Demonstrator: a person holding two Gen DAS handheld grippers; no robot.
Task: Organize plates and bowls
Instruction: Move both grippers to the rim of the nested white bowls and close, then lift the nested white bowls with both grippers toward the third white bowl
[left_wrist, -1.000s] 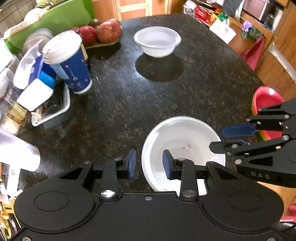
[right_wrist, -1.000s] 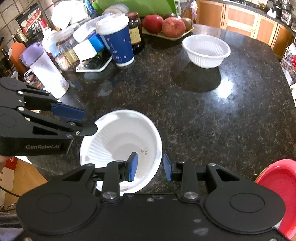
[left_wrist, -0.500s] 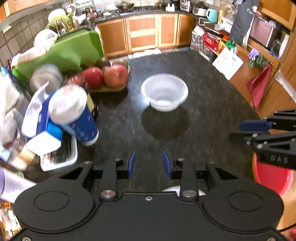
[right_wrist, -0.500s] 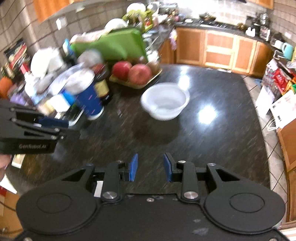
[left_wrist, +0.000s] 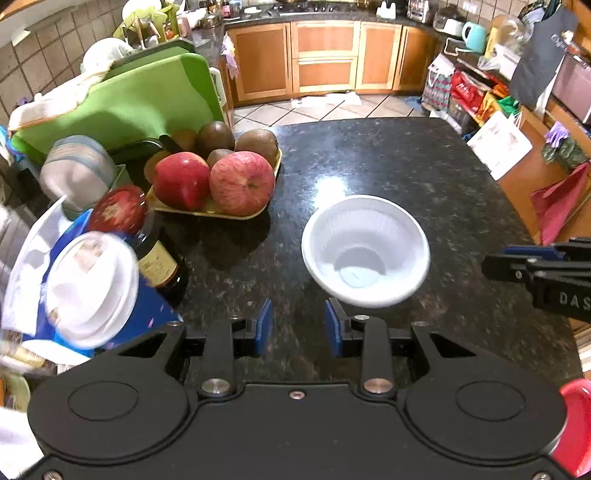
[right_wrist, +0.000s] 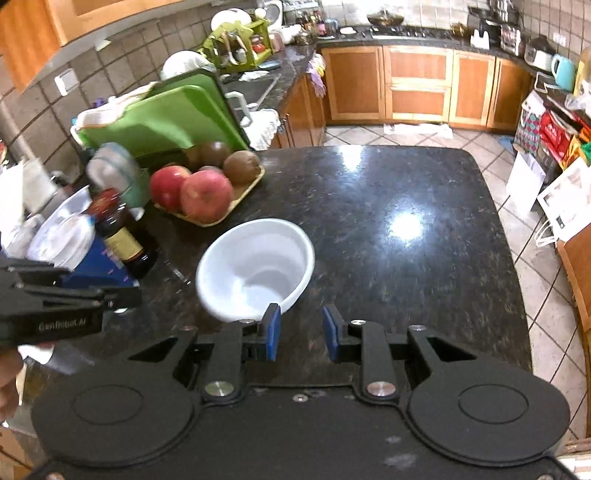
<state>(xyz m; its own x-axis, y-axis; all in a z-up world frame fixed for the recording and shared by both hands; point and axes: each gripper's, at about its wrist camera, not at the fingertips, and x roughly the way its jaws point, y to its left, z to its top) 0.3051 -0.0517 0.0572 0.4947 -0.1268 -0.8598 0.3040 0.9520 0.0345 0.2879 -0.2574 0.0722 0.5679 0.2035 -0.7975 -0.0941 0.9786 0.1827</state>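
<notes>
A white ribbed plastic bowl (left_wrist: 365, 251) (right_wrist: 255, 269) stands upright and empty on the black granite counter (left_wrist: 424, 177). My left gripper (left_wrist: 298, 325) hovers just short of it and a little to its left, open, with only counter showing between its blue pads. My right gripper (right_wrist: 301, 332) hangs near the bowl's front right rim; its jaws are closing with nothing between them. Each gripper shows at the edge of the other's view: the right gripper (left_wrist: 517, 264) and the left gripper (right_wrist: 110, 297). A red dish (left_wrist: 576, 424) peeks in at the lower right.
A yellow tray of apples and kiwis (left_wrist: 218, 184) sits left of the bowl. Nearer stand a dark bottle (left_wrist: 159, 262) and a blue cup with a white lid (left_wrist: 92, 291). A green cutting board (left_wrist: 122, 107) leans behind. The counter ends at right, with floor below.
Both grippers moved forward across the counter, away from the near white bowl, which has left view, up to the far white bowl. The right jaws narrowed slightly.
</notes>
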